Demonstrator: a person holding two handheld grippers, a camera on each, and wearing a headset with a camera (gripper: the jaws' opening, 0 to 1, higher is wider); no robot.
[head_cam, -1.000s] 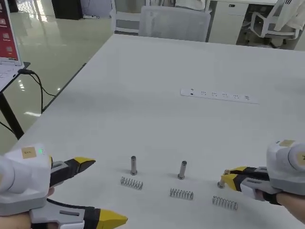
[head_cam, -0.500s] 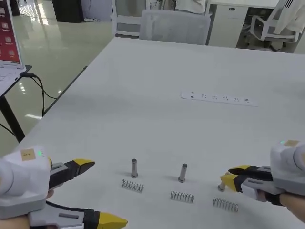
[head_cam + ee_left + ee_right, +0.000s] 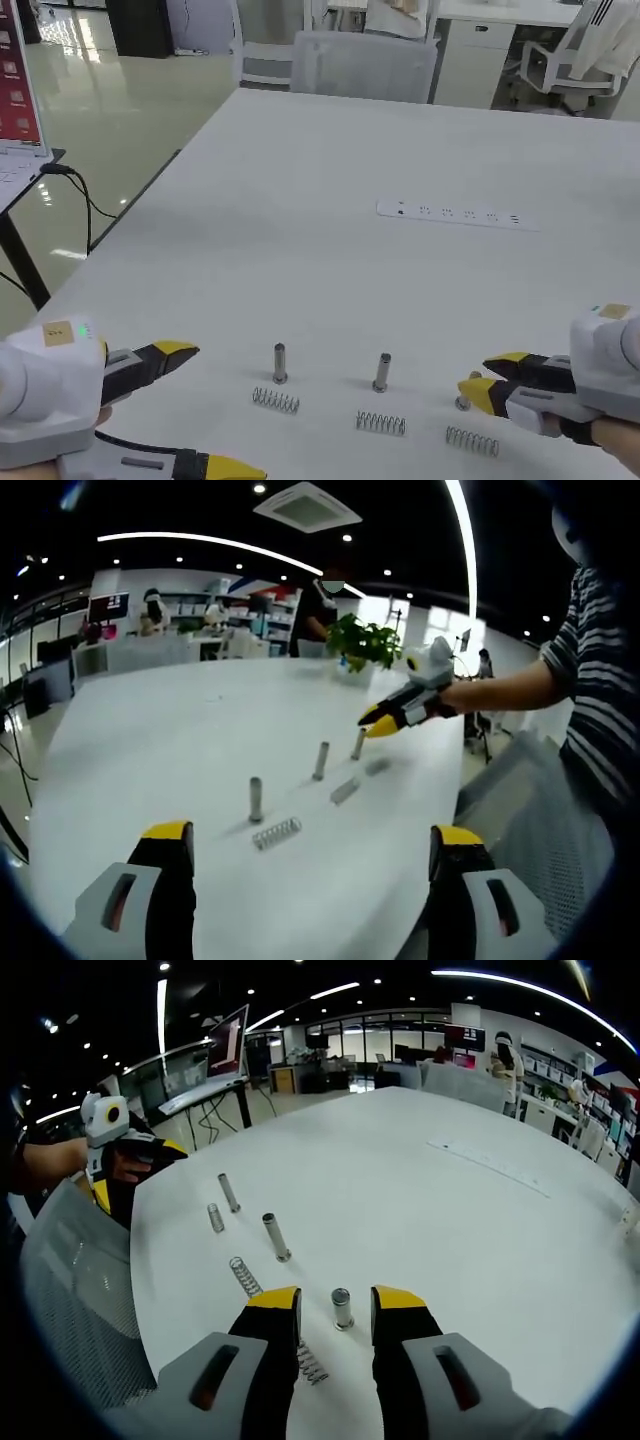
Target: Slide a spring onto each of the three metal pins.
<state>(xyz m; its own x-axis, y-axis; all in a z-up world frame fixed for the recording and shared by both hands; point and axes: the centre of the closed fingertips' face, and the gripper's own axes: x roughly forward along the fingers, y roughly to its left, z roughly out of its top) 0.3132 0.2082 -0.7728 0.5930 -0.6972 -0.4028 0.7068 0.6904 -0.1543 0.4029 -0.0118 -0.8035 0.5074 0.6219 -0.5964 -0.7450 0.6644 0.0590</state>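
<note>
Empty left gripper (image 3: 311, 833) wide apart; right gripper (image 3: 336, 1301) slightly apart, lined on end pin (image 3: 341, 1309) right of middle pin (image 3: 381, 371); clamp low, keep upright.

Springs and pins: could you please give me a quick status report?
Left gripper open, empty. Right gripper open, tips at the right-end pin. Three springs flat on the table, all pins bare. Nothing blocking.

A wide white surface (image 3: 300, 200) is set in an open-plan office. A glossy pale floor (image 3: 130, 110) is seen to the left, a grey mesh chair (image 3: 365, 62) at the far edge, and a white cabinet (image 3: 470, 50) behind. Ceiling light strips (image 3: 200, 542) are lit overhead.
</note>
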